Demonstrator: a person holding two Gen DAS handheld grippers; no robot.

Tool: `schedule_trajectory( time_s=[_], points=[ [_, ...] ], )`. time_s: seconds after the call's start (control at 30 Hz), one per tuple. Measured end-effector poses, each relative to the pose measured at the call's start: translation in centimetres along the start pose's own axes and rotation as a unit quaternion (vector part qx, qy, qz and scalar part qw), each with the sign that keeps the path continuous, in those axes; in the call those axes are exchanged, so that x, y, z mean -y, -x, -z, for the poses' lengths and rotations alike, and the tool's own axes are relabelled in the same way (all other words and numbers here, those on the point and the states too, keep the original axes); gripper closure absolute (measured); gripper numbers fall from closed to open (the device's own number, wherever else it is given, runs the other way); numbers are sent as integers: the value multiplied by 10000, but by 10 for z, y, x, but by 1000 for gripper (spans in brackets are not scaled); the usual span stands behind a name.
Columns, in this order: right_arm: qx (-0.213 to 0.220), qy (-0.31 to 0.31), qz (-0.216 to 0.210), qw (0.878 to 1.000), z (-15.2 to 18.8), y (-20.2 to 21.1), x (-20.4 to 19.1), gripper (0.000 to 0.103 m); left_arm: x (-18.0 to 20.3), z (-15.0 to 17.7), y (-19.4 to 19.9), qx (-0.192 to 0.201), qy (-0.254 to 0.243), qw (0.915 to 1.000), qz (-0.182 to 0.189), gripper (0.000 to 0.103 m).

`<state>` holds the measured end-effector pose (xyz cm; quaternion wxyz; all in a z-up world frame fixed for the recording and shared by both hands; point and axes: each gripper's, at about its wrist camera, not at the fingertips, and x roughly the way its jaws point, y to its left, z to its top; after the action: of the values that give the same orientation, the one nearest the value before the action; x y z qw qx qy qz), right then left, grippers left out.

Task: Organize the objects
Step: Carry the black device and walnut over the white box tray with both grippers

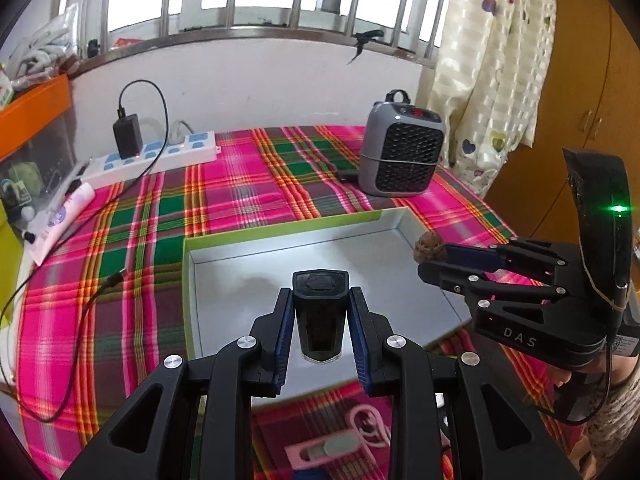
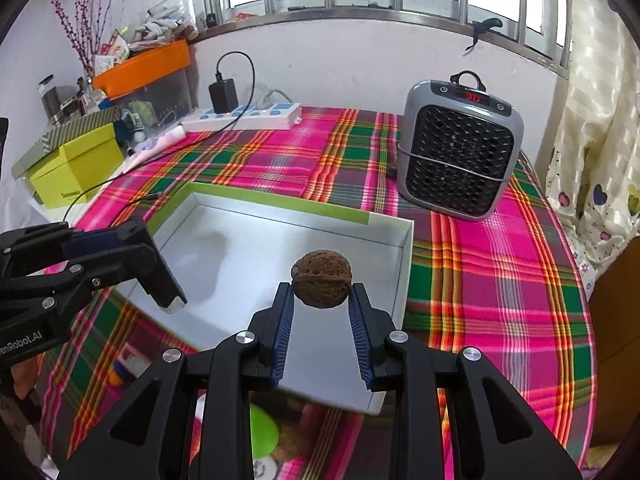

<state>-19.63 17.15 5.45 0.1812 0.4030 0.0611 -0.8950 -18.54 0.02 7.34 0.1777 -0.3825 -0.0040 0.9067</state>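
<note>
Lying open on the plaid-covered surface [image 2: 480,280], a shallow box lid [image 1: 280,240] with a green rim and a white inside holds nothing on its floor; only shadows fall there. Both pairs of tongs hang over it with their loads clear of the floor. The left tongs [image 1: 320,312] are clamped on a small black device [image 1: 319,312] with a clear lower end, held upright between the blue pads above the near middle of the lid. The right tongs [image 2: 322,300] are clamped on a wrinkled brown walnut [image 2: 322,284], pinched at the very tips over the right half of the lid.

At the far left, a clear bin with an orange lid [image 2: 144,66] is packed with things too crowded to sort out, and a yellow-green box [image 2: 76,164] with a patterned lid stands shut beside it, contents unseen. A white power strip [image 2: 244,116] with a black charger [image 2: 223,94] plugged in lies along the far wall, and a grey fan heater [image 2: 458,148] stands at the far right.

Beneath the tongs' arms, near the front edge, several small items are mostly covered: something pink [image 1: 332,444] in the left view, something green and round [image 2: 262,430] in the right view. Neither can be identified.
</note>
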Motion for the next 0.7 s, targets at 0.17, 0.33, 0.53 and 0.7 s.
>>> schedule_trajectory(
  time_s=[0.17, 0.33, 0.53, 0.7],
  points=[
    [-135, -35, -48, 9999, -7, -15, 6, 73, -3, -8, -19, -134, -3, 9999, -42, 78],
    [-307, -63, -98, 9995, -8, -27, 11, 73, -4, -14, -36, -267, -37, 9996, -30, 78],
    [-431, -48, -84, 9990, -11, -40, 14, 73, -3, -22, -51, -337, -62, 9994, -47, 78],
    [-501, -21, -52, 9987, -15, -49, 15, 73, -2, -30, -61, -356, -116, 9993, -66, 78]
  ],
)
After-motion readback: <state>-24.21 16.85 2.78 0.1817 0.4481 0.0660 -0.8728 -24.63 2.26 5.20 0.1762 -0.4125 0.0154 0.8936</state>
